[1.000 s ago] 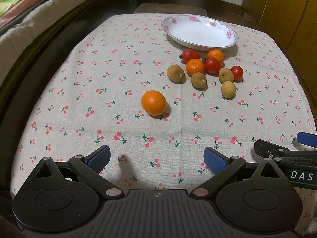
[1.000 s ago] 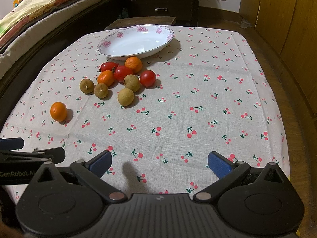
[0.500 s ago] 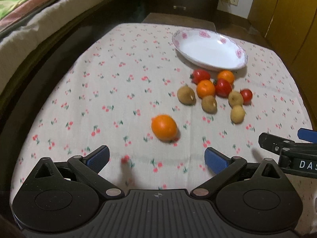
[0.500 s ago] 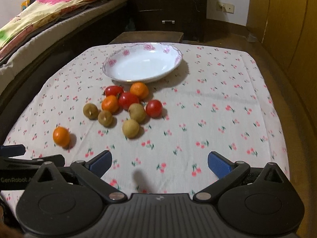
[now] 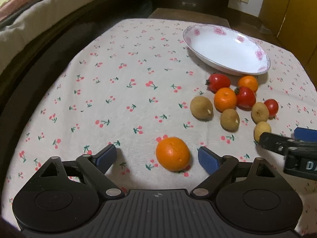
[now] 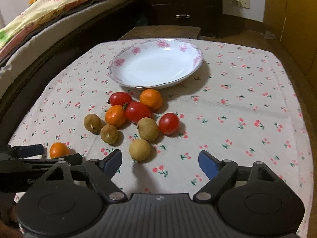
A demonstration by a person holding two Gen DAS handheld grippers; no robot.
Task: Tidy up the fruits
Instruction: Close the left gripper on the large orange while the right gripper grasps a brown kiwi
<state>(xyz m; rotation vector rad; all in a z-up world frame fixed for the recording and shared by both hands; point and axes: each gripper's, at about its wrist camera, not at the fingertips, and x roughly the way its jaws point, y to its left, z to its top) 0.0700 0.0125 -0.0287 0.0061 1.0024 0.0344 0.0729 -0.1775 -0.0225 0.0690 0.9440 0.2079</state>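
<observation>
Closing in on first picks, the left tool, spread and narrowing, brackets the lone orange, well short of the plate. The right tool, likewise narrowing, nears a longan. Next: pinch gently, then carry both to the plate.

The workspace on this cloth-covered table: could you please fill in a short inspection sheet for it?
Surface: cherry-print tablecloth, flat.
Job's things: empty floral plate; three tomatoes, two oranges and four brown fruits grouped before it; lone orange apart.
Clutter: nothing seen.
Grippers: left gripper open, closing in, lone orange between its fingers, untouched; right gripper open, closing in, nearest brown fruit just ahead.
Cables: nothing seen.
Surroundings: bed, dark dresser, wooden cabinets.
</observation>
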